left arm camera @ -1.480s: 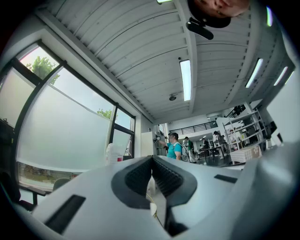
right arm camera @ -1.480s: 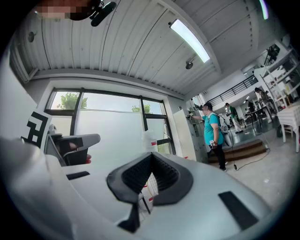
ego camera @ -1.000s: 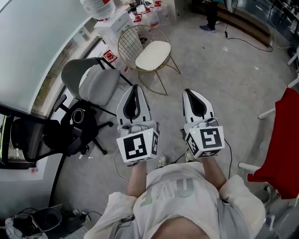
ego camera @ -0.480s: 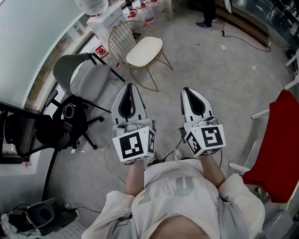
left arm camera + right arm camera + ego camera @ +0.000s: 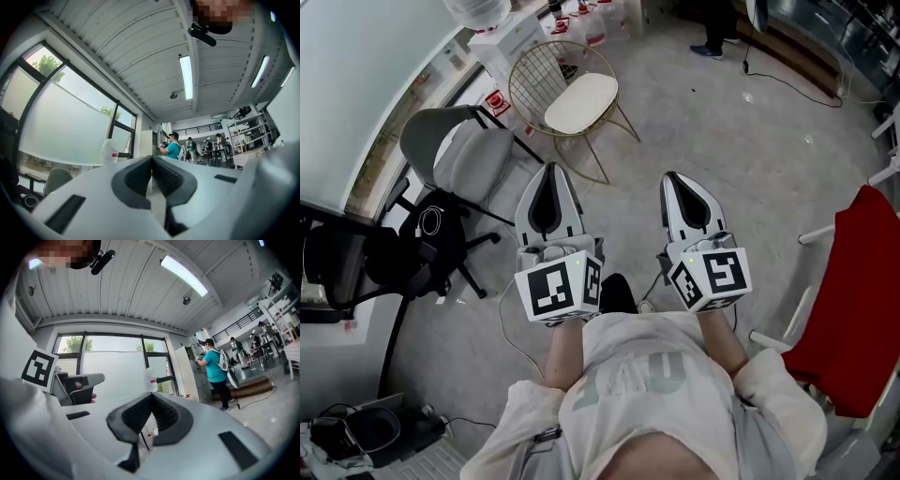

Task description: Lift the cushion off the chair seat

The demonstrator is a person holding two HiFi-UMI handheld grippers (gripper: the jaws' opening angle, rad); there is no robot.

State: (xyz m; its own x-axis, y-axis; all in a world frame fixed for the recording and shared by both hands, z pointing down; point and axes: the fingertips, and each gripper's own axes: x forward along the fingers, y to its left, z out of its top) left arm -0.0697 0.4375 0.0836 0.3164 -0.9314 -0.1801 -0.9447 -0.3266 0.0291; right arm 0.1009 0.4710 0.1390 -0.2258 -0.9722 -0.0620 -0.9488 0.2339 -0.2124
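Note:
A cream cushion [image 5: 580,101] lies on the seat of a gold wire chair [image 5: 528,78] at the top of the head view, well ahead of both grippers. My left gripper [image 5: 547,169] and right gripper [image 5: 673,178] are held side by side at waist height above the floor, both pointing roughly level toward the chair. Both are shut with nothing between the jaws. In the left gripper view the left gripper [image 5: 152,158] has its tips meeting, and in the right gripper view the right gripper [image 5: 152,394] does too. The cushion does not show in either gripper view.
A grey chair [image 5: 459,155] and a black office chair [image 5: 403,253] stand at the left by the window wall. A red chair [image 5: 853,309] is at the right. White boxes [image 5: 511,37] sit behind the wire chair. A cable [image 5: 787,82] runs across the concrete floor. A person in teal [image 5: 214,371] stands far off.
Both grippers and the person have moved forward toward the wire chair; the chairs have slid down and left in the head view. Both grippers stay shut.

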